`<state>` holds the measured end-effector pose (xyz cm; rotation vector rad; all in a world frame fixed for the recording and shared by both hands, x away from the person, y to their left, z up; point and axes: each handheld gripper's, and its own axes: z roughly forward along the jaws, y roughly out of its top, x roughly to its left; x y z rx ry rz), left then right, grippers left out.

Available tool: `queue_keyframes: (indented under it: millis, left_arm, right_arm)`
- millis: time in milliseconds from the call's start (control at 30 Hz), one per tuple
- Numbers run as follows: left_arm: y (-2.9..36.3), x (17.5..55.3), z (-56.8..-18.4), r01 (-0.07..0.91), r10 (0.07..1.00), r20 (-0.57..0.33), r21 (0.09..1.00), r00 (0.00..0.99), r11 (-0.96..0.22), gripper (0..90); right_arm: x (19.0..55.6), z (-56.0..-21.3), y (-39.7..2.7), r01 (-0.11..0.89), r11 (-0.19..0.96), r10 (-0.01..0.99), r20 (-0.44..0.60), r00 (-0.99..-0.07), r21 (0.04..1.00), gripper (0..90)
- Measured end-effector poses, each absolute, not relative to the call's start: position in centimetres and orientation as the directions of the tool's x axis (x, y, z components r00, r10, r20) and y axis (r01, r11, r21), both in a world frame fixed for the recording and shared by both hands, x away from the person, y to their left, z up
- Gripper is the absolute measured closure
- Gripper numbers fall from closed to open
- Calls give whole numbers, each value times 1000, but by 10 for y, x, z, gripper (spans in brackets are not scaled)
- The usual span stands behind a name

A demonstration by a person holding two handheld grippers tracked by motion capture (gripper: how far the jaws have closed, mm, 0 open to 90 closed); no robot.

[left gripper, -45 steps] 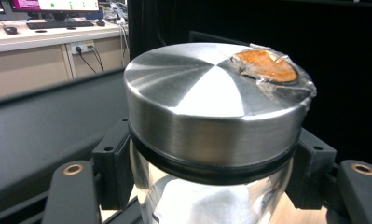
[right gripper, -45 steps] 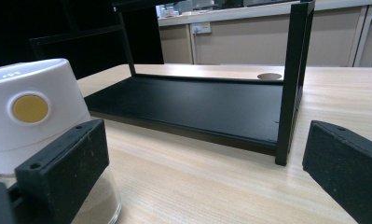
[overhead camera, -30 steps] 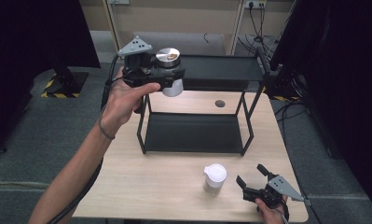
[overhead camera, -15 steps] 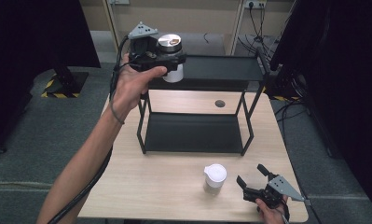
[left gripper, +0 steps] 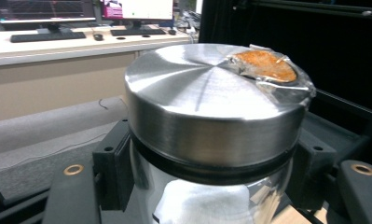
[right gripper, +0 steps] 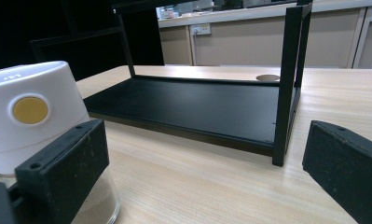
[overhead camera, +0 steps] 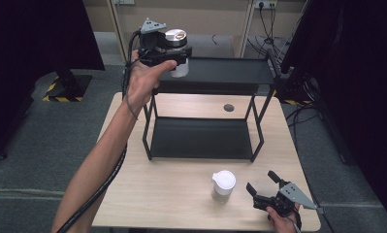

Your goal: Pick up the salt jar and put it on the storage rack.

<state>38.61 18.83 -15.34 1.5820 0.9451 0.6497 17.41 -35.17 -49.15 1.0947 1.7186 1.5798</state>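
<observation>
My left gripper [overhead camera: 177,54] is shut on a glass jar with a brushed-metal lid [overhead camera: 175,38], held upright in the air over the left end of the black rack's top shelf [overhead camera: 230,73]. In the left gripper view the jar's lid [left gripper: 207,93] has an orange patch under clear film, and black jaws press on both sides of the glass below it. Near the table's front right, my right gripper [overhead camera: 262,181] stands open. A white-lidded jar [overhead camera: 223,184] stands just to its left, seen beside the left jaw [right gripper: 32,107], not between the jaws.
The two-level black rack stands mid-table; its lower shelf [overhead camera: 201,138] is bare. A round grommet [overhead camera: 229,108] sits in the wooden tabletop [overhead camera: 171,194] behind the rack. Dark screens flank the table on both sides.
My left hand has carried the metal-lidded jar away from the person, to the left end of the rack's top shelf. The right gripper and the white-lidded jar have stayed put.
</observation>
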Motion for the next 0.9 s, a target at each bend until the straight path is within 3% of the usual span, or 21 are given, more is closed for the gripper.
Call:
queue_keyframes:
  millis: [900]
  left_arm:
    - [173, 411, -177, 233, 890, -47, 970, 453, -67, 307]
  right_arm:
    - [174, -492, -353, 199, -32, 849, 132, -512, 980, 6]
